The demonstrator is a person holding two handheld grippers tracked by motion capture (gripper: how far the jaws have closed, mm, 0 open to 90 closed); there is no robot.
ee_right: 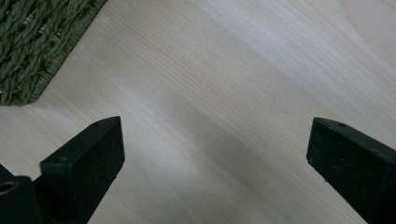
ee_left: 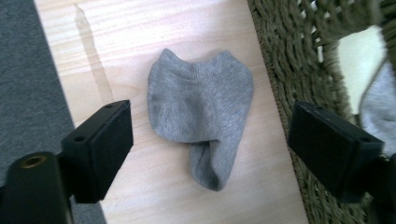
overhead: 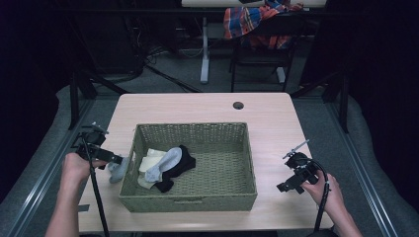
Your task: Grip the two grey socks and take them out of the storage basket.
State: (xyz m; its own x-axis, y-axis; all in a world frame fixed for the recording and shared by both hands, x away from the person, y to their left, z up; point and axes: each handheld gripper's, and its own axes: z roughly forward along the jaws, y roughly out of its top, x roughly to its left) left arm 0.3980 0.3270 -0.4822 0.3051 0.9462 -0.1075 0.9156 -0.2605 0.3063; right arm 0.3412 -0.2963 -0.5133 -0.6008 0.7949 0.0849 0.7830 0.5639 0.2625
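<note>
A small grey ankle sock lies flat on the wooden table, just outside the left wall of a woven green basket. My left gripper hovers over this sock, jaws wide apart on either side of it and not pressing on it. Inside the basket's left half lie a light grey sock, a black sock and a cream sock. My right gripper stands open over bare wood to the right of the basket.
The table has a round cable hole near its far edge. Behind it stand a chair draped with a plaid cloth and a white desk leg. Grey floor lies close beyond the table's left edge.
</note>
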